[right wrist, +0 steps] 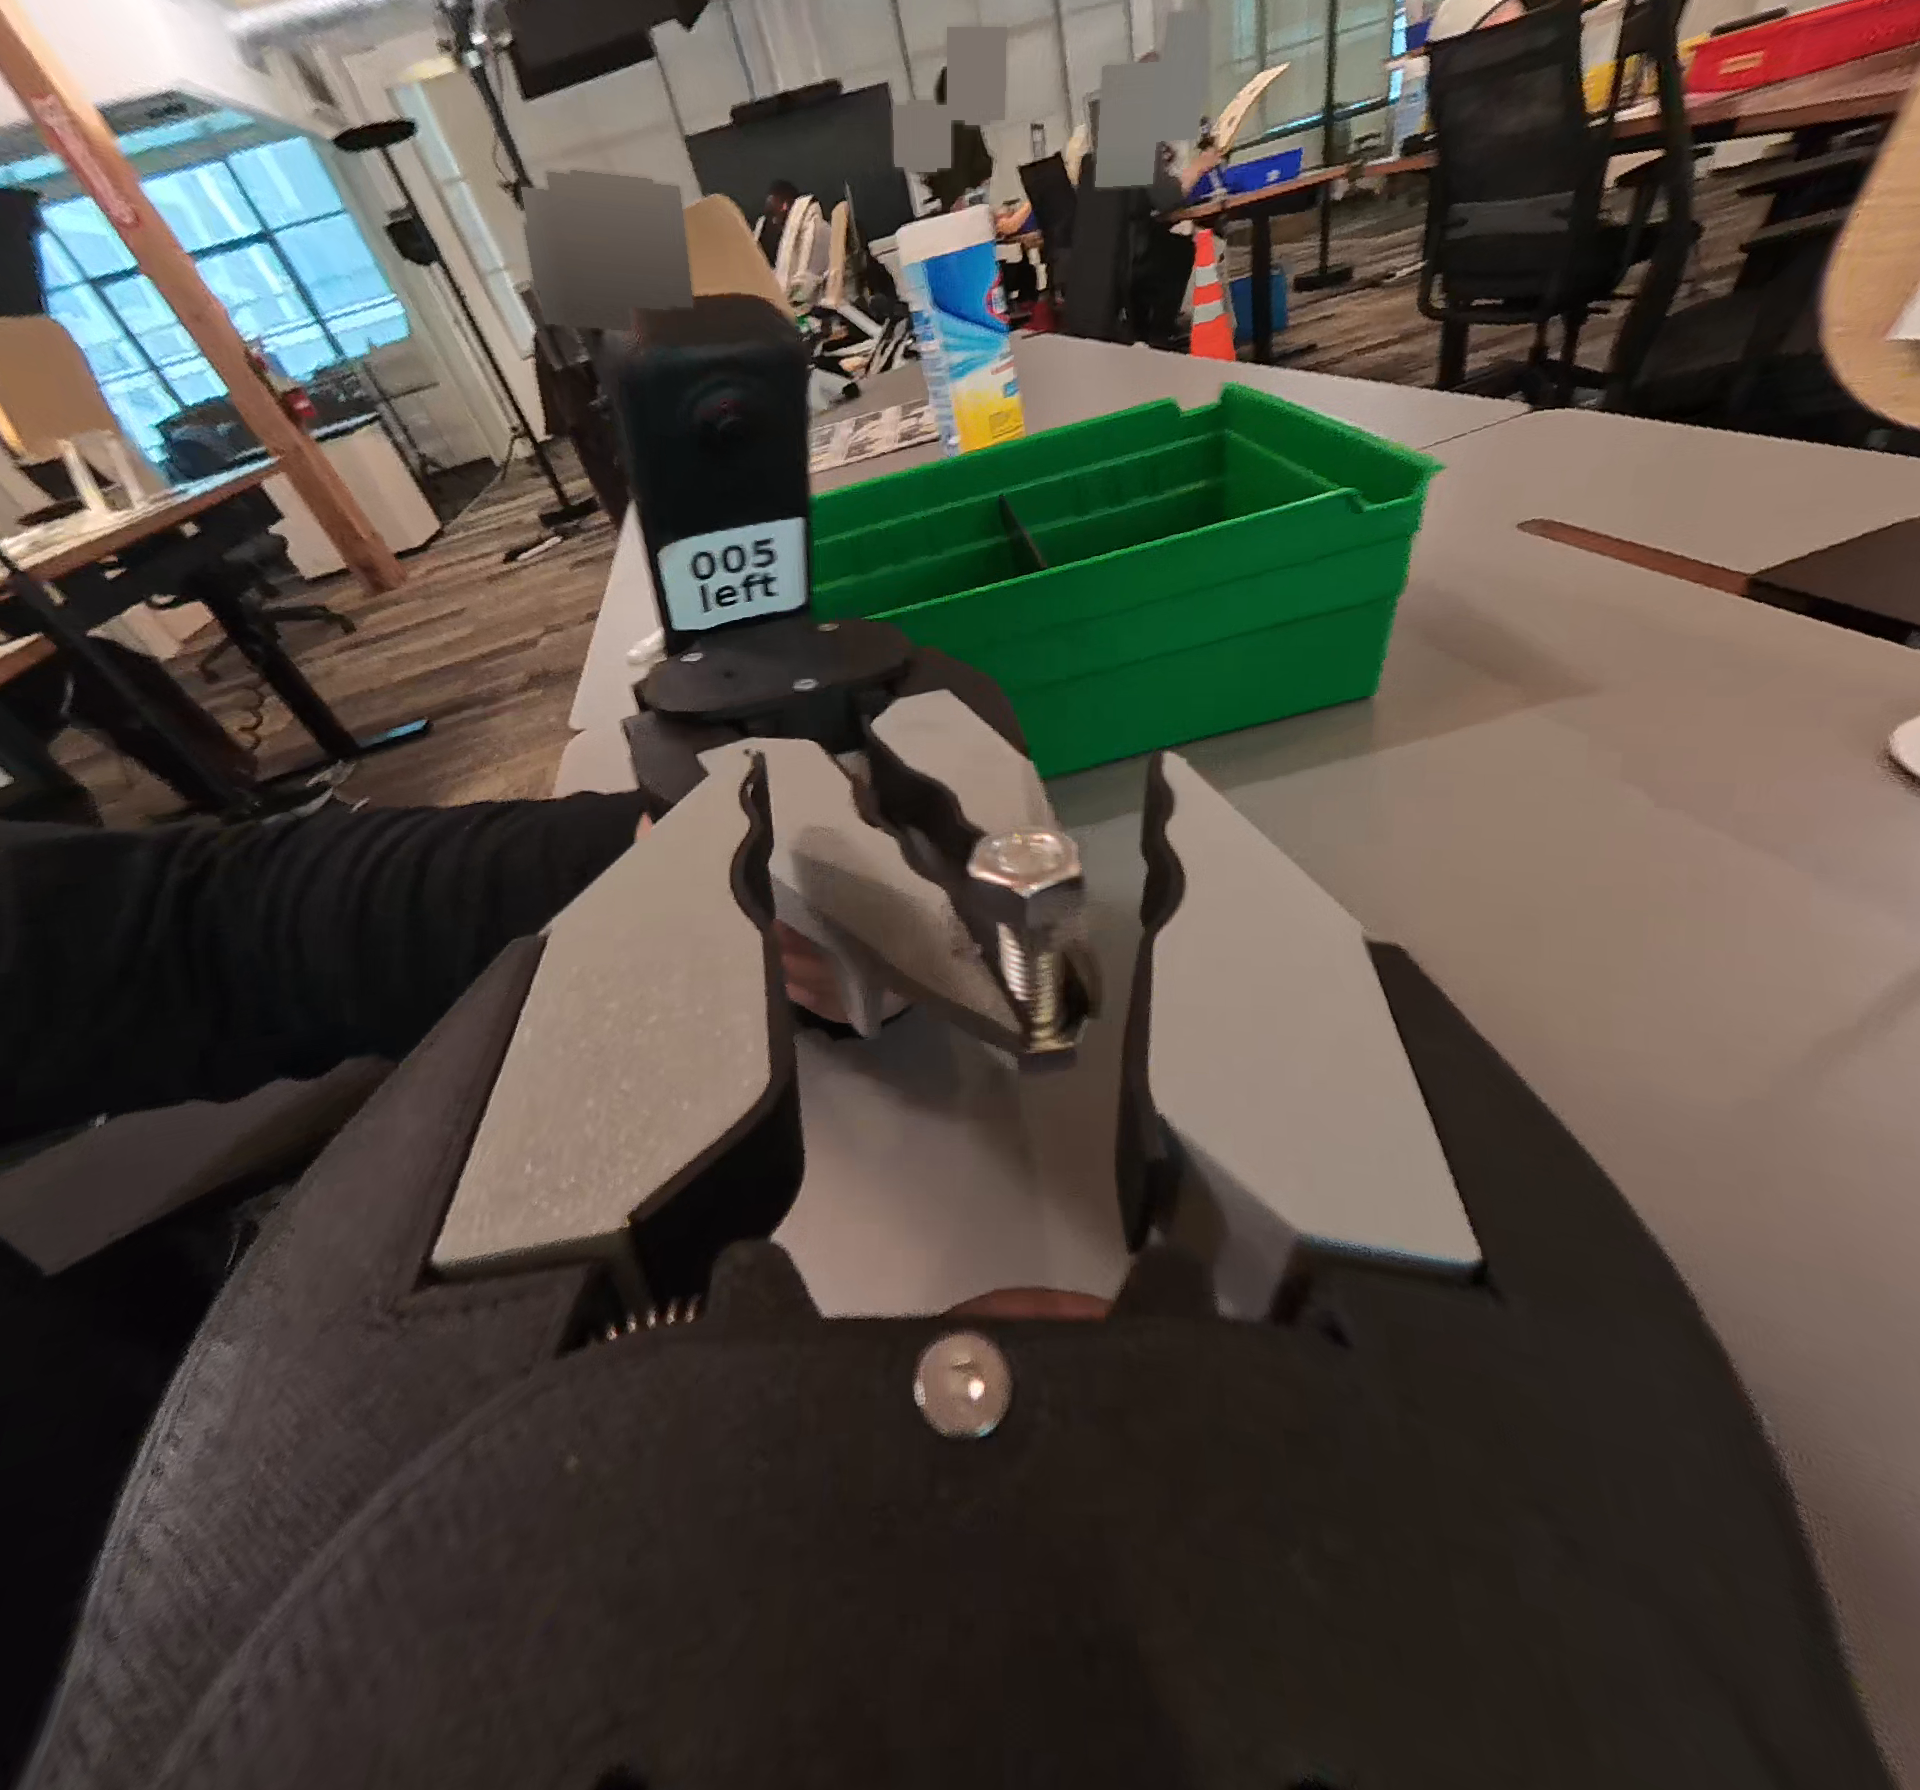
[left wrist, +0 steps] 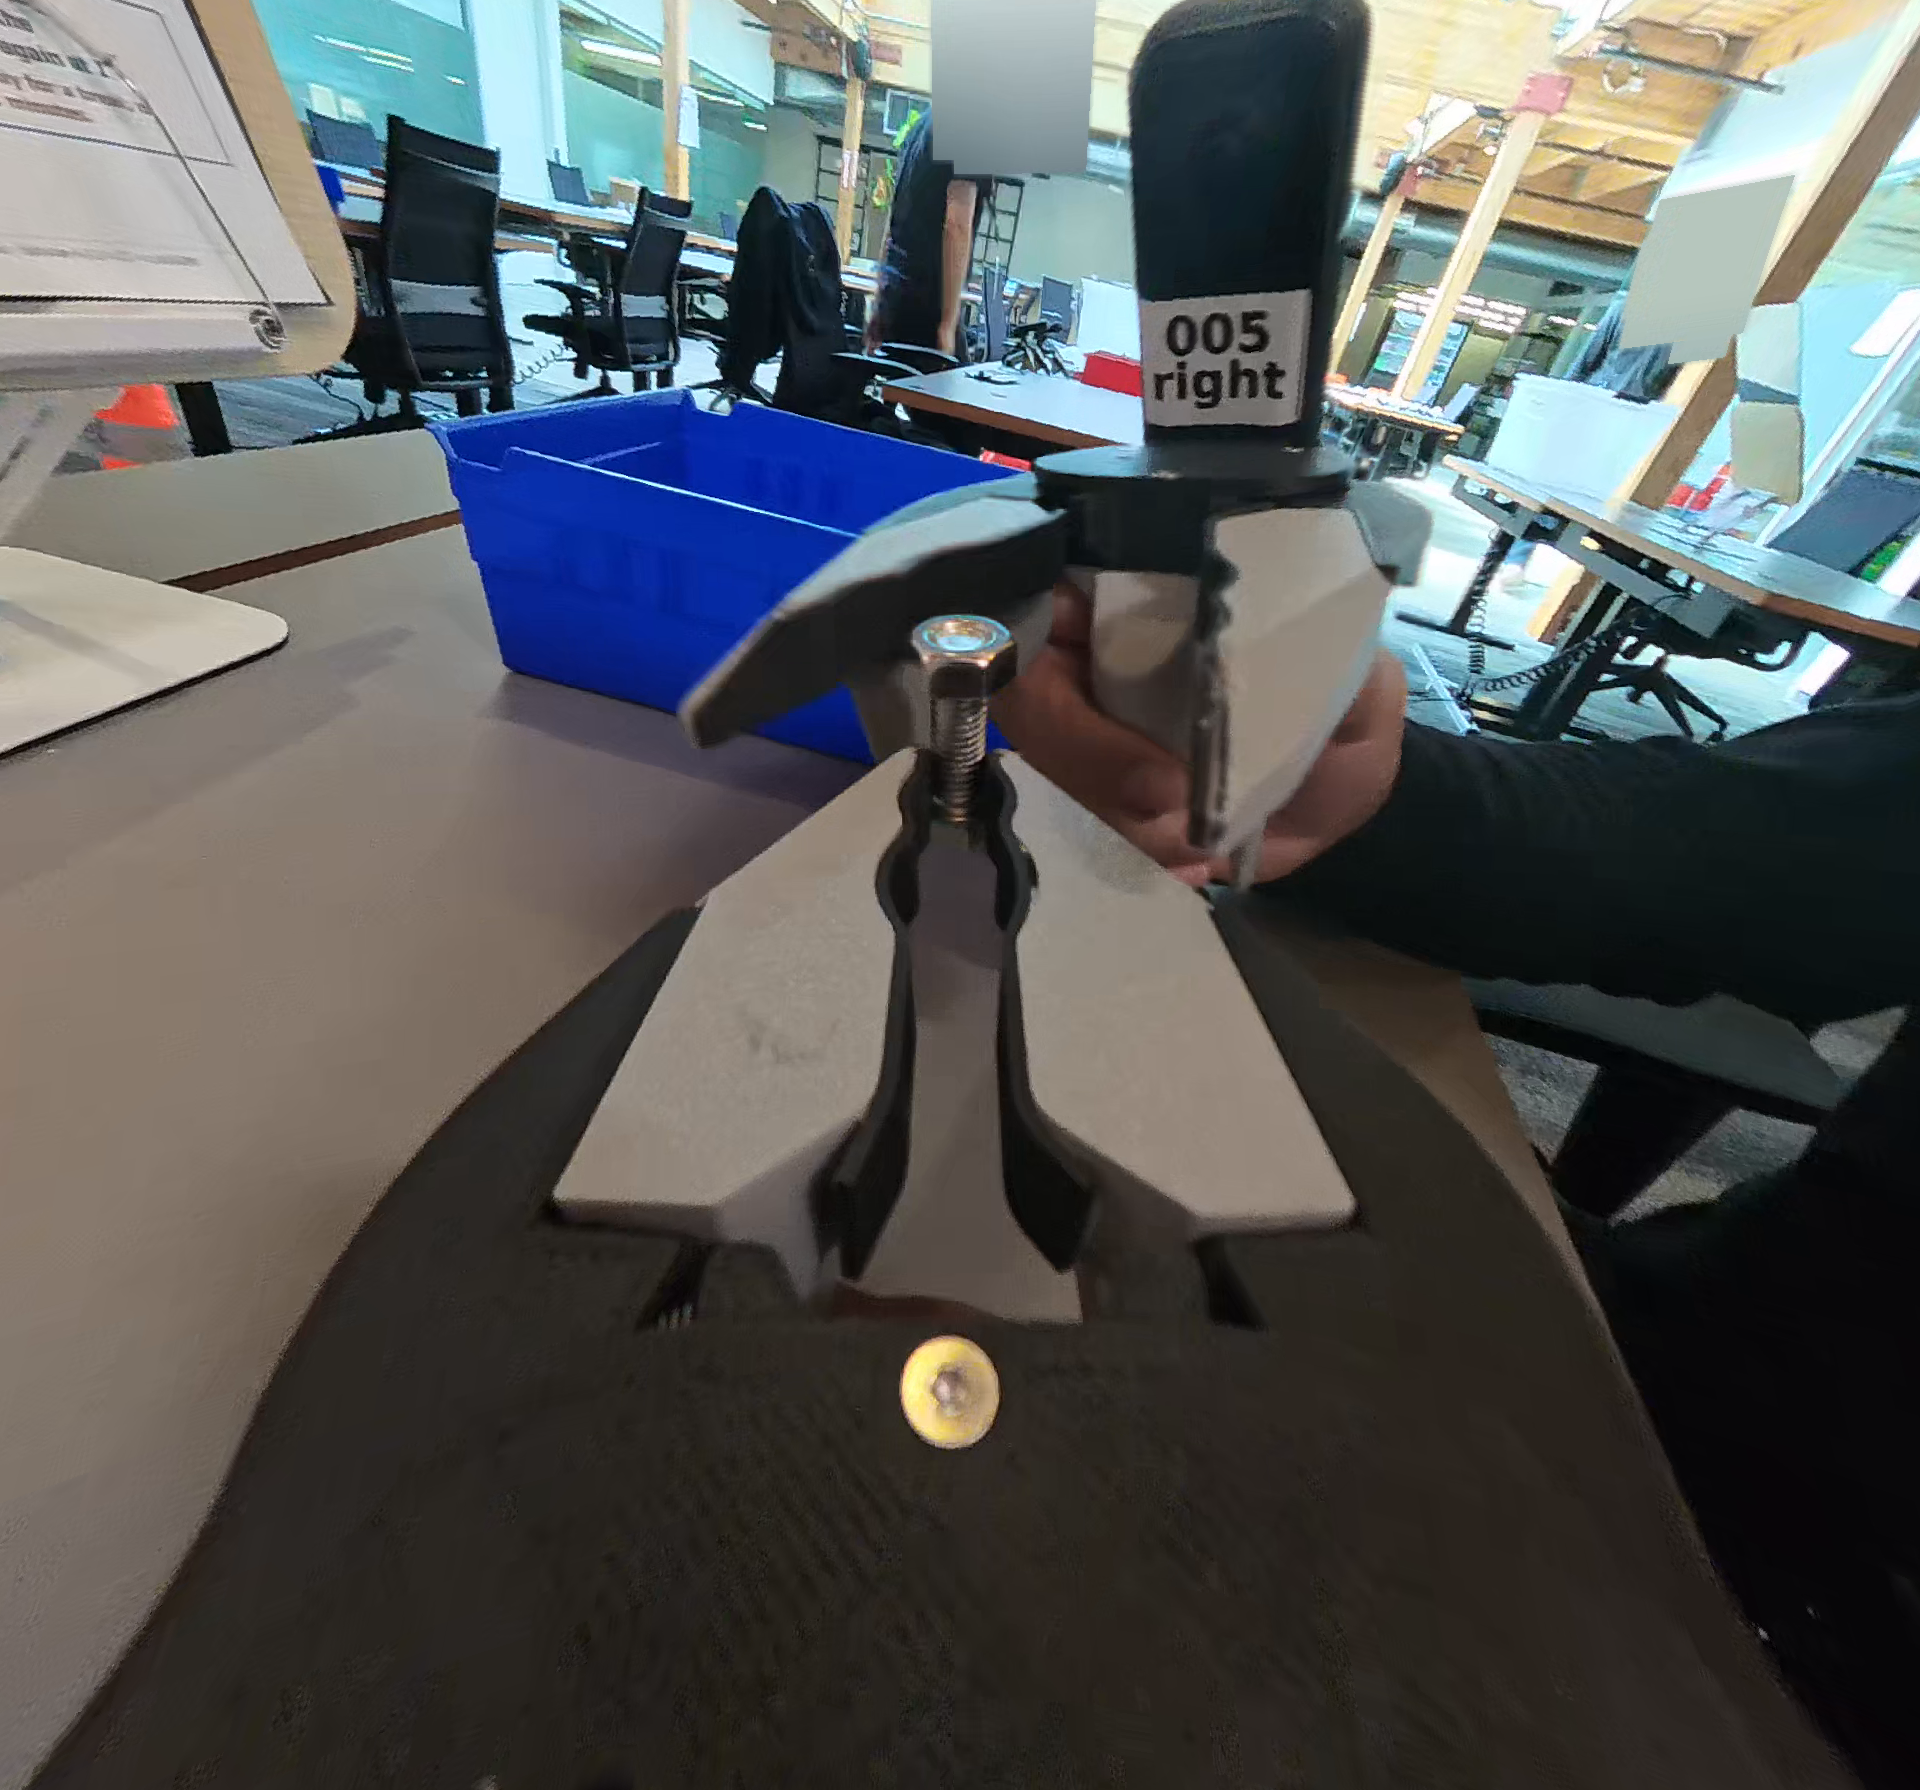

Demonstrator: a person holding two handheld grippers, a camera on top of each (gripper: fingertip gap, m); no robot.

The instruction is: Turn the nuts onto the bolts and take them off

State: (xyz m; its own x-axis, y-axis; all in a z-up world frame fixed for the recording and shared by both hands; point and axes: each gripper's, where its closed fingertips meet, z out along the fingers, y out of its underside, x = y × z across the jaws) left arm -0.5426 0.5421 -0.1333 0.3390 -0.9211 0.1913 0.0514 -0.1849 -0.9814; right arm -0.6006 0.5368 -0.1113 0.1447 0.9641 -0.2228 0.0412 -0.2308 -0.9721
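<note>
A silver bolt [left wrist: 957, 753] stands upright in my left gripper [left wrist: 956, 810], which is shut on its threaded shank. A hexagonal piece [left wrist: 963, 651] sits at the bolt's top; I cannot tell whether it is a nut or the head. In the right wrist view the bolt [right wrist: 1034, 987] and its hex top [right wrist: 1023, 883] sit between the spread fingers of my right gripper [right wrist: 956, 769], nearer the right finger [right wrist: 1247, 992]. The right gripper is open and touches nothing. The left gripper [right wrist: 1049, 1023] reaches in from the left there.
A blue bin [left wrist: 644, 556] stands on the grey table [left wrist: 260, 857] behind the grippers. A green divided bin [right wrist: 1143, 618] stands on the table [right wrist: 1610, 805], with a wipes canister [right wrist: 961, 327] behind it. A white monitor base [left wrist: 104, 639] is at the left.
</note>
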